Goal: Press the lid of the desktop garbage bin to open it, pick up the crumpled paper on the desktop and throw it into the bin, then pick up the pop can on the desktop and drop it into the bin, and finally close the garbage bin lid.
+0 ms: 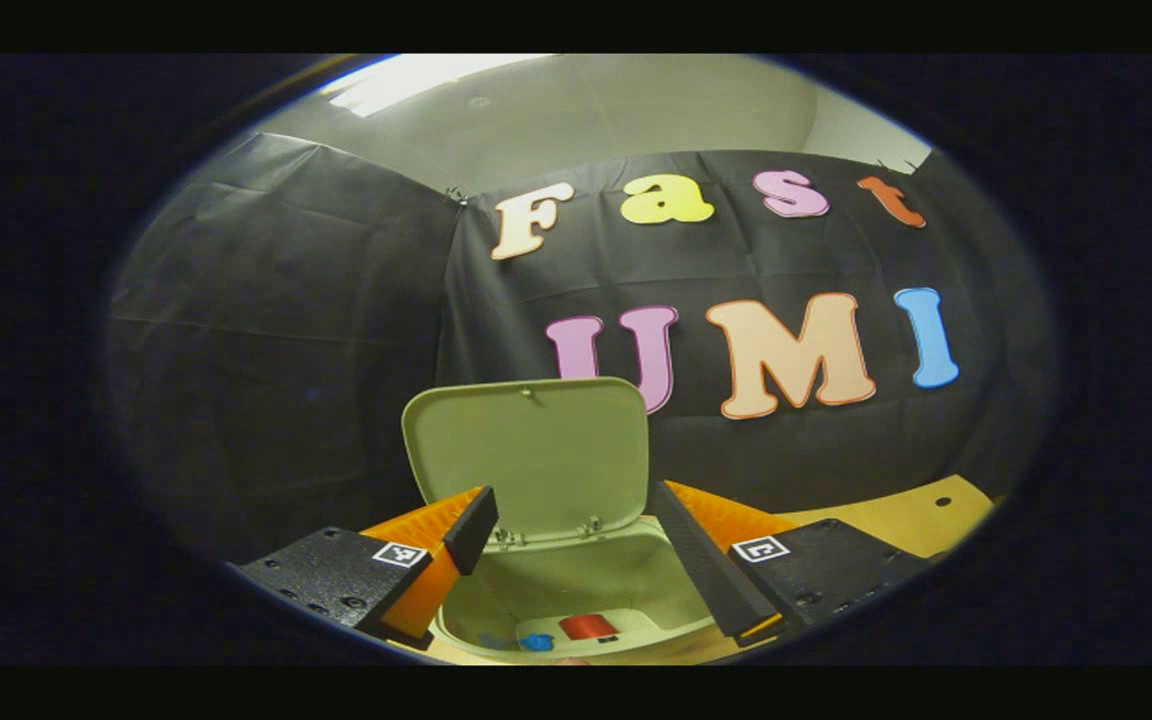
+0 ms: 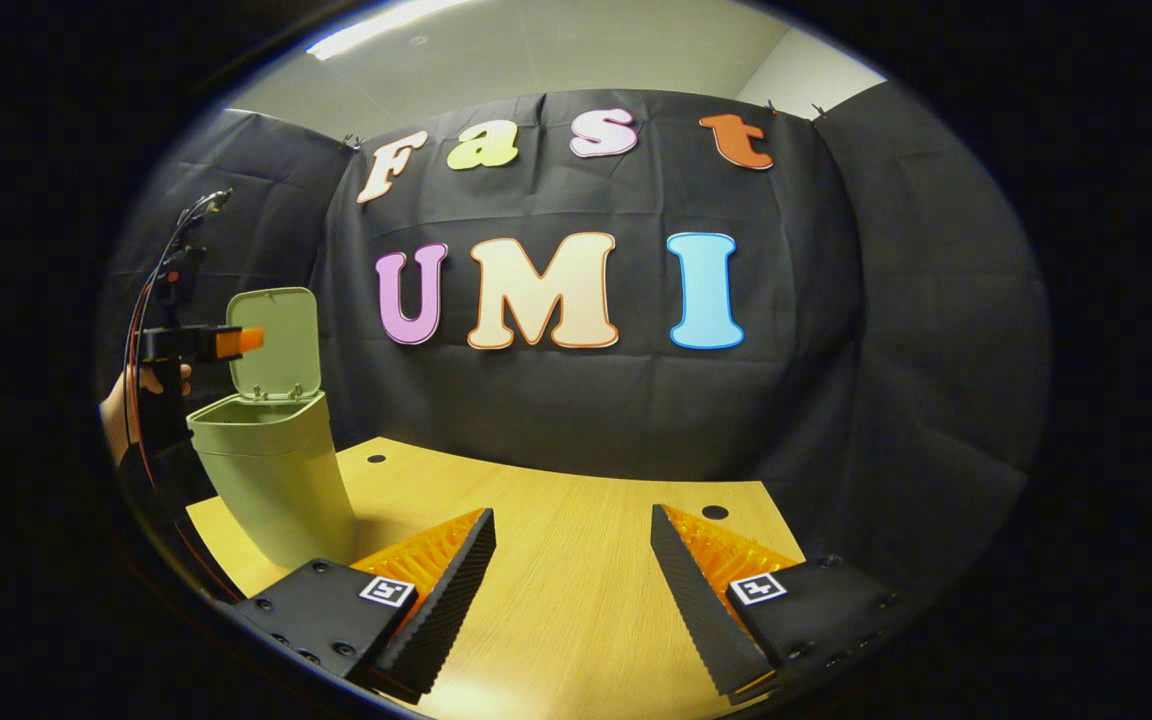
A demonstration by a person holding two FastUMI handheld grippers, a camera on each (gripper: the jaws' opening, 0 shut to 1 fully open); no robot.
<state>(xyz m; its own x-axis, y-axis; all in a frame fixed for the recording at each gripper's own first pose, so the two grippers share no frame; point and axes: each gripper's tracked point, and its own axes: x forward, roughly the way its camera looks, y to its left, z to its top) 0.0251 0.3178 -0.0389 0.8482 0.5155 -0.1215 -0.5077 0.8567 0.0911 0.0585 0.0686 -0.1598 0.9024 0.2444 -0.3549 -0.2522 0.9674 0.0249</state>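
Flanking bin (image 1: 576, 590) — left gripper (image 1: 576, 560) spread.

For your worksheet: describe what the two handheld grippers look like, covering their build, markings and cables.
Each gripper, the left gripper and the right gripper, has two wedge-shaped fingers with ridged inner faces on dark bolted blocks, each bearing a small square black-and-white marker. Seen from the right gripper view, the left gripper trails red and black cables.

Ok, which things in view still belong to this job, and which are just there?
Job:
bin
lid, standing open
red can inside bin
left gripper, open above bin
right gripper, open

Not job:
wooden table
blue item in bin
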